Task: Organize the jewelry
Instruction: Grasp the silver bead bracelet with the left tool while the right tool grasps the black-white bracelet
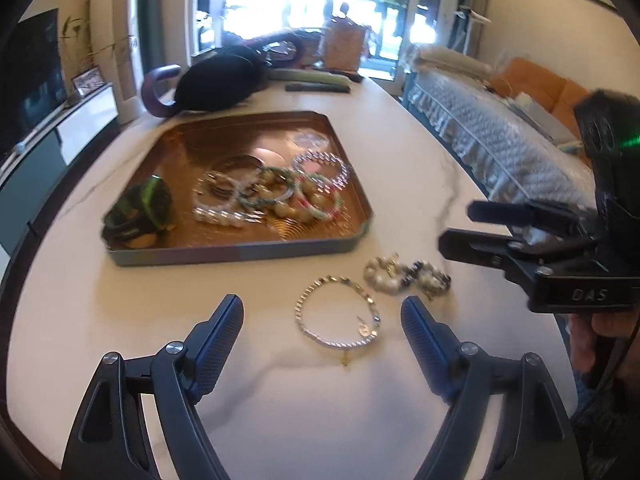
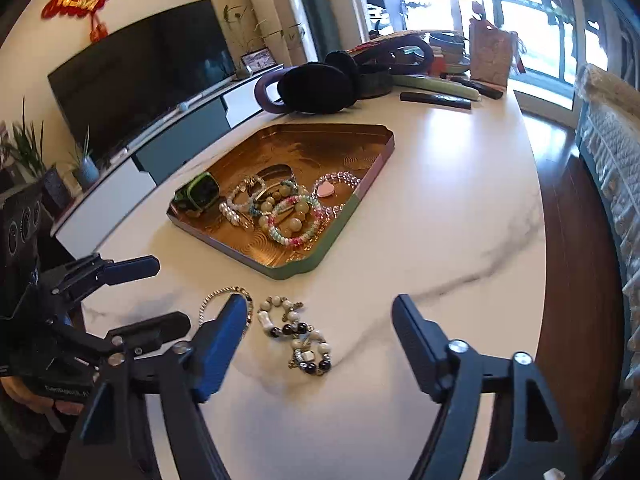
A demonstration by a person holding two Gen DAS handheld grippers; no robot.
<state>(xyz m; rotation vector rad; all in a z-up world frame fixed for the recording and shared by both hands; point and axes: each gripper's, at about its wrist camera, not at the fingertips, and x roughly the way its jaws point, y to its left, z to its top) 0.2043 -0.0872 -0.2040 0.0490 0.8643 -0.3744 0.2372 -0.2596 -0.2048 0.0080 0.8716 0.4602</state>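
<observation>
A gold tray (image 1: 240, 254) (image 2: 352, 208) on the white marble table holds several bead bracelets (image 1: 276, 188) (image 2: 292, 220) and a green watch (image 1: 140, 208) (image 2: 198, 196). On the table in front of it lie a silver chain bracelet (image 1: 338, 312) (image 2: 208, 300) and a black-and-white bead bracelet (image 1: 404, 274) (image 2: 298, 336). My left gripper (image 1: 322, 316) (image 2: 160, 292) is open and empty, its fingers either side of the chain bracelet. My right gripper (image 2: 320, 316) (image 1: 454, 226) is open and empty, above the bead bracelet.
At the table's far end lie a black and purple bag (image 1: 216, 80) (image 2: 316, 86), a dark remote (image 1: 318, 88) (image 2: 436, 98) and a paper bag (image 2: 490, 58). A TV (image 2: 144, 68) stands on the left, and a quilted sofa (image 1: 500, 140) on the right.
</observation>
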